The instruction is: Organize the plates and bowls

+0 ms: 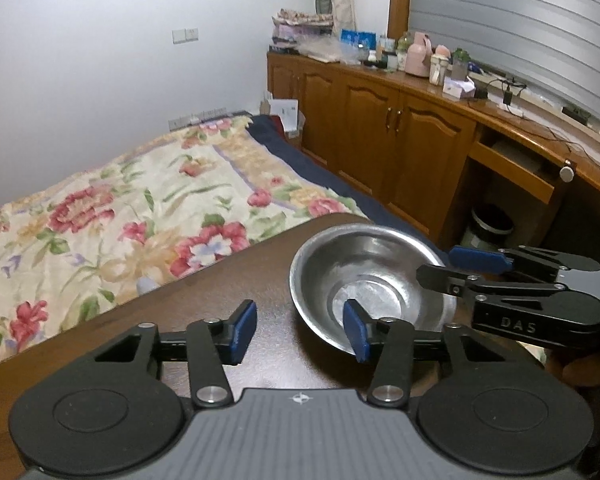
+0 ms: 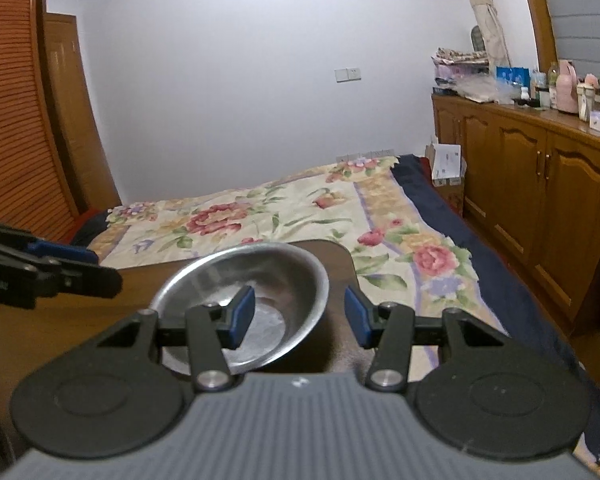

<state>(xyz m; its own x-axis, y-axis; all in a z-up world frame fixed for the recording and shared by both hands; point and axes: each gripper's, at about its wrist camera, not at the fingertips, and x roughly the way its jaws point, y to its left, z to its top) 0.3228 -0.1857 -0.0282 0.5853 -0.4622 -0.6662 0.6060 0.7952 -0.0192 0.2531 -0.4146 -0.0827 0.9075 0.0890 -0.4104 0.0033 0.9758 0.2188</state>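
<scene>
Right gripper (image 2: 299, 317) stood spread, one finger inside bowl (image 2: 260, 300), other outside, rim between, not pinched. Left gripper (image 1: 298, 331) also spread, gripping nothing, one finger (image 1: 356, 330) in front of bowl's near rim. Steel bowl sat near corner of brown table (image 1: 204, 296), tilted, bed (image 1: 120, 216) just beyond. Risk, my guess: slick thin rim could slip as fingers closed, or nudge could slide bowl off corner onto bed. Readable writing: "DAS" on right gripper body.
</scene>
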